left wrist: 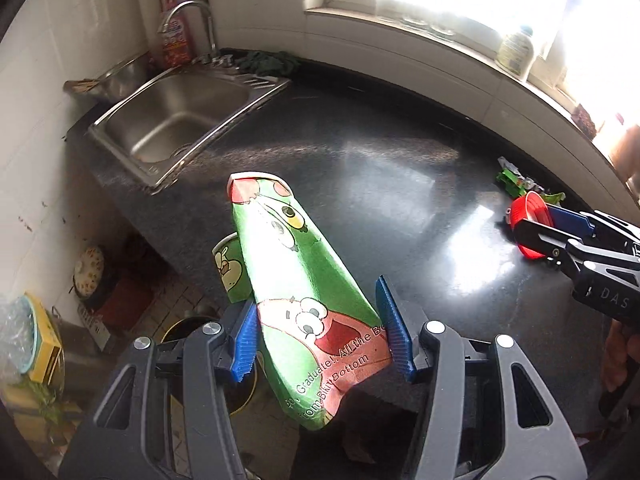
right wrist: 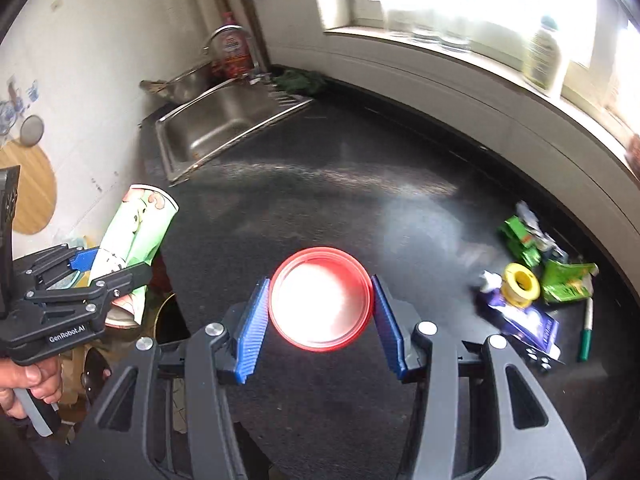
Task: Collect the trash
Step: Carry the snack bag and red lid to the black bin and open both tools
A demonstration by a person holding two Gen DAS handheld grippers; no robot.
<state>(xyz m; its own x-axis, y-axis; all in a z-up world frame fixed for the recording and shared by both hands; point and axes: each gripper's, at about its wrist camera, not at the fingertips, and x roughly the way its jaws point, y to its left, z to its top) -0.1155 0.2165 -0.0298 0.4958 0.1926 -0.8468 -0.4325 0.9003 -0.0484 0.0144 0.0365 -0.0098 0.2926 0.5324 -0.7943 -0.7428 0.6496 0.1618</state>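
My left gripper (left wrist: 320, 328) is shut on a crushed green and pink paper cup (left wrist: 296, 264), which sticks up past the counter's left edge. In the right wrist view the same cup (right wrist: 136, 236) shows at the left, in the left gripper (right wrist: 108, 268). My right gripper (right wrist: 318, 320) is shut on a round red lid (right wrist: 320, 304), blue pads against its rim, over the dark counter. The lid (left wrist: 530, 224) shows at the right of the left wrist view. More trash lies at the right: green wrappers (right wrist: 532, 240), a yellow tape roll (right wrist: 520, 280), a purple packet (right wrist: 520, 320), a green pen (right wrist: 586, 332).
A steel sink (left wrist: 180, 120) with a tap sits at the back left of the black counter (left wrist: 360, 140). A red bottle (left wrist: 174, 40) and a green cloth (left wrist: 272, 62) stand behind it. A dark bin with a yellow rim (left wrist: 192, 328) stands on the floor below the cup.
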